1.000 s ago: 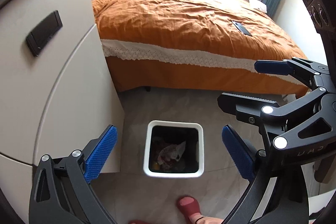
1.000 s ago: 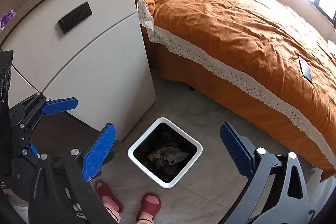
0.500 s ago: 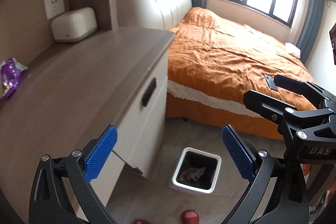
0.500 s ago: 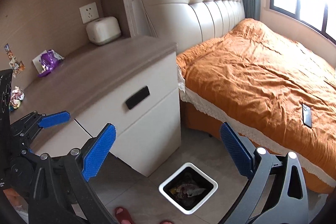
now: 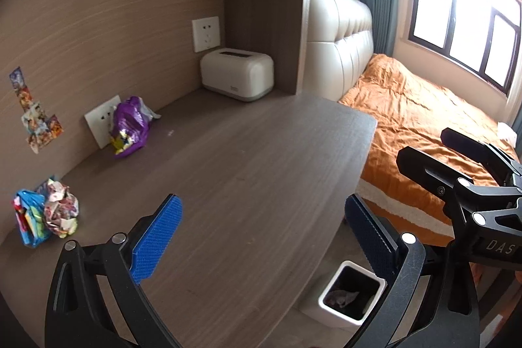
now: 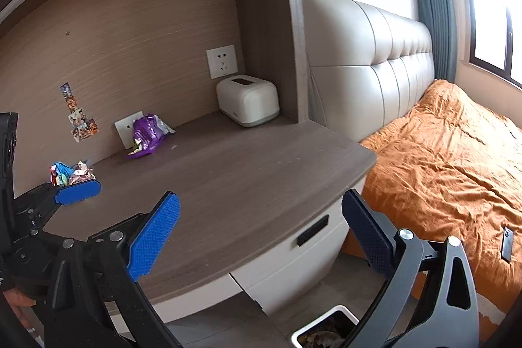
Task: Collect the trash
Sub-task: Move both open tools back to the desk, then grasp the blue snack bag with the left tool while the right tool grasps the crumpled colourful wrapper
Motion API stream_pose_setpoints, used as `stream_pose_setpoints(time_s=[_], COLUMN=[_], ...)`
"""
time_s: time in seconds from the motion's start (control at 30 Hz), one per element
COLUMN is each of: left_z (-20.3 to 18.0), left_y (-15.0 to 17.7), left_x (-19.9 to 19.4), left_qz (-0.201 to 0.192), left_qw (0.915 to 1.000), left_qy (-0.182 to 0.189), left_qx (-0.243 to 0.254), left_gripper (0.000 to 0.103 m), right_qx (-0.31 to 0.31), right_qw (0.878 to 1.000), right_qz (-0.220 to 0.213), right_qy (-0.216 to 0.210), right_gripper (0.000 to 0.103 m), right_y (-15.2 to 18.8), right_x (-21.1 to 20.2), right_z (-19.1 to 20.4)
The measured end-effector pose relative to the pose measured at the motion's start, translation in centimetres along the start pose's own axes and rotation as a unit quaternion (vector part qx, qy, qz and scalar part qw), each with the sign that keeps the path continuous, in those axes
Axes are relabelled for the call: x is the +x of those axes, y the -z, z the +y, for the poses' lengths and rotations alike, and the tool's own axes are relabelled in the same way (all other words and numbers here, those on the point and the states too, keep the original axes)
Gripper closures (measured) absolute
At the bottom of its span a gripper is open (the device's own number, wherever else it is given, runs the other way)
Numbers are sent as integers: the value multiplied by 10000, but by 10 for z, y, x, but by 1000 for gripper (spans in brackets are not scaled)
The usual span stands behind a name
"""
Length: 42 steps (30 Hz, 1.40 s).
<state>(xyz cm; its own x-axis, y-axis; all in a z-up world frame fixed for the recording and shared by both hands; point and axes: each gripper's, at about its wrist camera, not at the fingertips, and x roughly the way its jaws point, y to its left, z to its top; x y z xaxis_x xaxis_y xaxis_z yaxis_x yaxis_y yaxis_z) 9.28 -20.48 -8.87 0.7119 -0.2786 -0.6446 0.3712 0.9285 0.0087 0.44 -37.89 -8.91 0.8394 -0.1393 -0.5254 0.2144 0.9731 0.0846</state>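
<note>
A purple wrapper (image 5: 130, 126) (image 6: 147, 135) lies at the back of the wooden desk top (image 5: 248, 172) (image 6: 248, 178), against the wall. A pile of crumpled colourful wrappers (image 5: 45, 212) (image 6: 70, 174) lies at the desk's left. A white bin (image 5: 350, 294) (image 6: 326, 331) with trash in it stands on the floor below the desk edge. My left gripper (image 5: 261, 237) is open and empty above the desk. My right gripper (image 6: 257, 234) is open and empty above the desk's front. The left gripper's fingertip (image 6: 76, 191) shows beside the wrapper pile.
A white box-shaped appliance (image 5: 236, 79) (image 6: 248, 100) stands at the desk's back right by a wall socket (image 5: 206, 33). A bed with an orange cover (image 5: 424, 113) (image 6: 456, 158) lies to the right, with a dark phone (image 6: 507, 243) on it. Drawers (image 6: 293, 247) sit under the desk.
Both grippers have risen from over the floor bin to above the desk top. The view has tilted up, so the wrappers on the desk now show. Both grippers stayed open.
</note>
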Motion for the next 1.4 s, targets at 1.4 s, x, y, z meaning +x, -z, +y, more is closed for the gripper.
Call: stream_pose_setpoints(time_s=[1.4], left_z=[329], left_y=[53], left_x=[-2], left_qz=[294], left_qw=[9675], left_qy=[-2227], left_qx=[-1160], left_gripper=[5], right_qx=[-1351], right_qw=[9717], right_qz=[769], right_qy=[-1778], right_gripper=[4], right_y=[-37], right_x=[192], right_z=[304])
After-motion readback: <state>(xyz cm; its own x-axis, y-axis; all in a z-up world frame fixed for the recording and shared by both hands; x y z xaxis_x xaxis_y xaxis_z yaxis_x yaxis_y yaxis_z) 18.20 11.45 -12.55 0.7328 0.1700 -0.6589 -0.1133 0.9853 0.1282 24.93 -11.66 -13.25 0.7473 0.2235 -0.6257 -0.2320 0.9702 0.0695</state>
